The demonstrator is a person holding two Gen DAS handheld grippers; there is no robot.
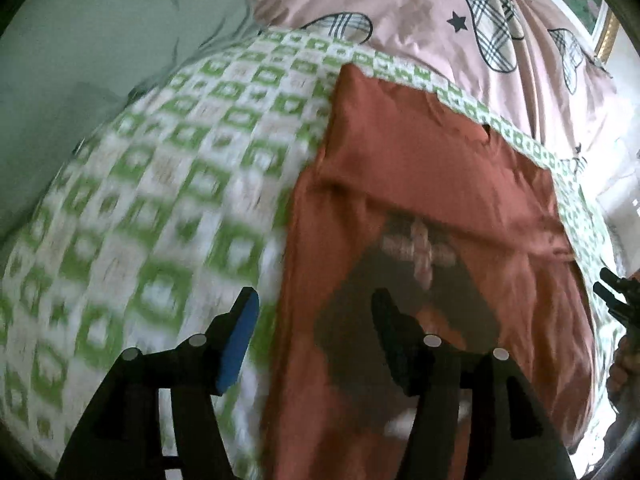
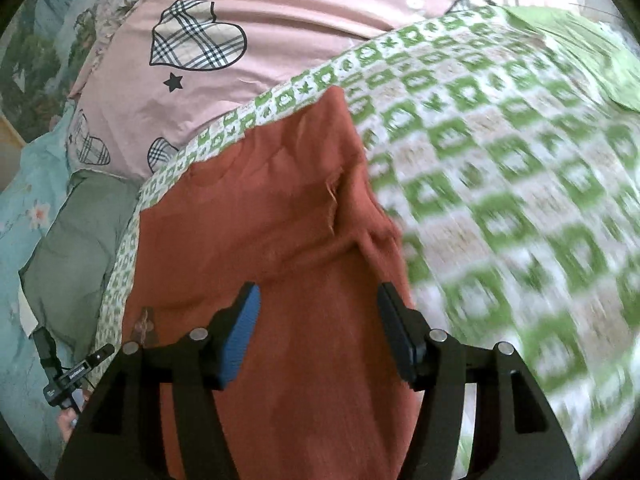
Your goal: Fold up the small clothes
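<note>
Left wrist view: the left gripper has its fingers spread, nothing between the pads; its blue-padded finger hangs over the green-and-white checked cover, the dark finger over the rust-red garment. The garment lies flat in the centre and right of the frame, partly folded, a pale printed motif showing below the fold. At the right edge, the right gripper's dark tips and a hand. Pink heart-print bedding fills the top.

Right wrist view: the right gripper likewise stands spread and empty, both fingers above the garment, which occupies centre and lower frame. The checked cover extends right; pink bedding lies at the top; a grey-green cushion sits at left.
</note>
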